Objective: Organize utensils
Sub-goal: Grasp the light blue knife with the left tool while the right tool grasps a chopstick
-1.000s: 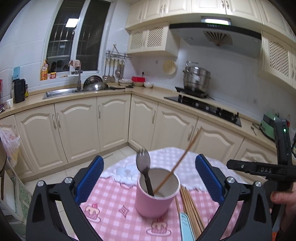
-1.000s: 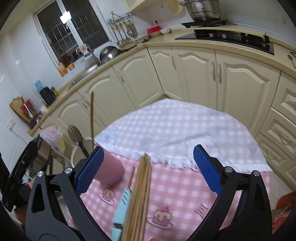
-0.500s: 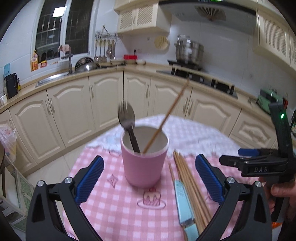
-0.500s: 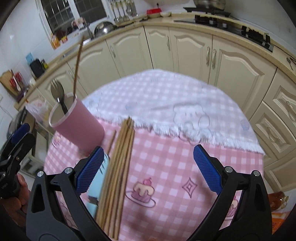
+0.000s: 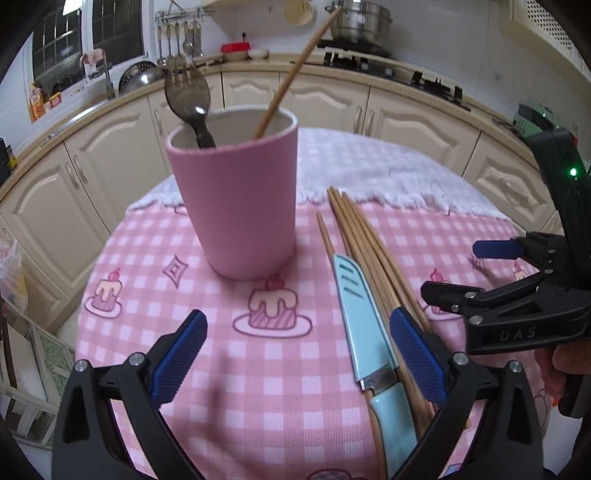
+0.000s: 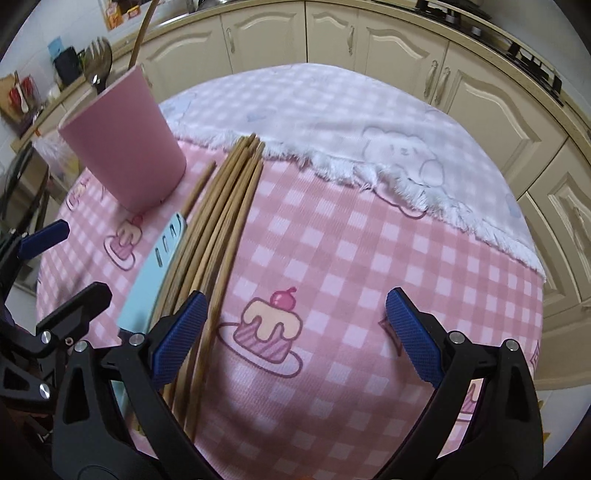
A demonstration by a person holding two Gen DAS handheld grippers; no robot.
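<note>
A round table draped in a pink checked cloth [image 5: 258,369] printed with cakes, with a white fringed cloth [image 6: 332,122] overlapping its far half, stands in a kitchen of cream cabinets [image 5: 417,122] that curve around it under a beige counter. On the pink cloth a pink cup [image 5: 232,199] stands upright, holding a dark spork [image 5: 188,99] and one chopstick [image 5: 291,77] that leans out toward the hob. Just to the cup's right lies a bundle of wooden chopsticks [image 5: 365,240], their tips reaching the fringe, with a single stick apart on the cup side and a light blue knife [image 5: 364,325] laid alongside, blade pointing away. The left gripper [image 5: 295,354] hovers low over the near edge of the table, its blue-padded fingers spread wide and empty, the right pad over the bundle's near end. The right gripper [image 6: 293,328], seen in the left view at the table's right side, is likewise spread wide and holds nothing, its left finger over the bundle. Behind, a steel pot [image 5: 360,22] sits on the hob, ladles hang from a rail [image 5: 181,33] beside a dark window [image 5: 85,44], and a sink with a metal bowl lies beneath it.
</note>
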